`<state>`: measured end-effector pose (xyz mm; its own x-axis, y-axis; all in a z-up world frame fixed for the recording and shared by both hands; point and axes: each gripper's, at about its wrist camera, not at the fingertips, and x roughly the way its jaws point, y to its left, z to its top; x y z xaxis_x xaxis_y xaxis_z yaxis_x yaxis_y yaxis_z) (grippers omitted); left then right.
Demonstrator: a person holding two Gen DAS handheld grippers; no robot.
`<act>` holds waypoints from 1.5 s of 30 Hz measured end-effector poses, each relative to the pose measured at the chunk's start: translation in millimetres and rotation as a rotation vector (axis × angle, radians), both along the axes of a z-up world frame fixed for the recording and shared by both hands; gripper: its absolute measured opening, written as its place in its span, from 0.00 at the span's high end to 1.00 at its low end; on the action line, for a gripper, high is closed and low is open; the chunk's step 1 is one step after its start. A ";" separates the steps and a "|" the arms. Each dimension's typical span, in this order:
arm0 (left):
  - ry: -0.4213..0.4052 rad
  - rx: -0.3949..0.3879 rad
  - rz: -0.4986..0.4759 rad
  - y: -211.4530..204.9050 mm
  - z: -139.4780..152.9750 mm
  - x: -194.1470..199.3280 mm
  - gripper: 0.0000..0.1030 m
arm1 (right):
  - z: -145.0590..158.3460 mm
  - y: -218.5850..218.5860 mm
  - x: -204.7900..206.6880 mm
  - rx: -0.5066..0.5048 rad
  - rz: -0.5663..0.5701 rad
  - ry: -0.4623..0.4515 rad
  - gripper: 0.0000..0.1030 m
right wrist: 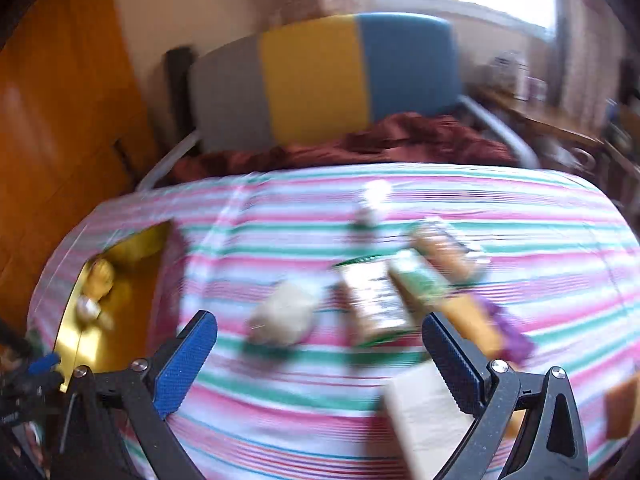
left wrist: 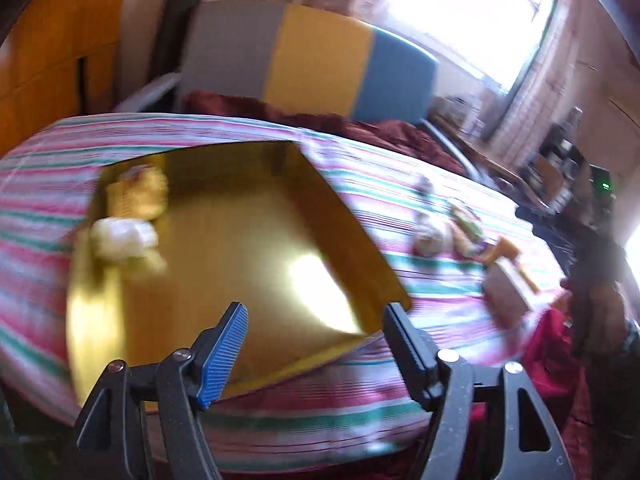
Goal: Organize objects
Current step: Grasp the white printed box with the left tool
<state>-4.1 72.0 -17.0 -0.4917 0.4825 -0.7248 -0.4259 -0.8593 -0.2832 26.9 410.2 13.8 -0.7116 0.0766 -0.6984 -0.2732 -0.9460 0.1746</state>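
A shiny gold tray (left wrist: 240, 240) lies on a striped bedsheet (left wrist: 380, 400). At its far left corner sit a yellow packet (left wrist: 140, 194) and a white wrapped lump (left wrist: 122, 236). My left gripper (left wrist: 316, 320) hovers over the tray's near corner, open, with nothing between its blue pads. In the right wrist view the tray (right wrist: 120, 320) is at far left. My right gripper (right wrist: 320, 334) stands open and empty above a blurred cluster: a white lump (right wrist: 284, 314), a brown-labelled packet (right wrist: 372, 300), a green packet (right wrist: 420, 280), an orange packet (right wrist: 476, 320) and a white box (right wrist: 424, 412).
A grey, yellow and blue headboard (right wrist: 320, 76) and a dark red blanket (right wrist: 400, 140) lie beyond the sheet. An orange wooden wardrobe (left wrist: 60, 40) stands at left. A cluttered side table (left wrist: 560, 160) and a bright window (left wrist: 460, 0) are at right. A white tube (right wrist: 372, 200) lies further back.
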 end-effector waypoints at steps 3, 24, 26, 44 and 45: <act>-0.022 0.003 -0.107 39.3 2.0 2.0 0.34 | 2.3 60.7 27.8 -0.060 -0.198 0.037 0.00; -0.292 -0.045 -0.381 299.4 -41.4 -4.0 0.20 | -26.7 150.9 96.8 -0.559 -0.418 0.374 0.00; -0.322 -0.043 -0.358 309.5 -46.3 -7.8 0.18 | -26.9 151.0 98.4 -0.565 -0.410 0.384 0.00; -0.218 -0.131 -0.442 299.2 -56.7 -7.4 0.45 | -32.6 152.0 95.1 -0.572 -0.427 0.333 0.00; -0.192 -0.149 -0.450 290.5 -55.2 -6.4 0.45 | -33.6 152.1 93.4 -0.572 -0.427 0.322 0.00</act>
<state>-10.5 362.5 -72.2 -0.1100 0.5005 -0.8587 -0.7156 -0.6395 -0.2810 120.3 562.3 -19.8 -0.8757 0.0794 -0.4762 -0.4462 -0.5099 0.7355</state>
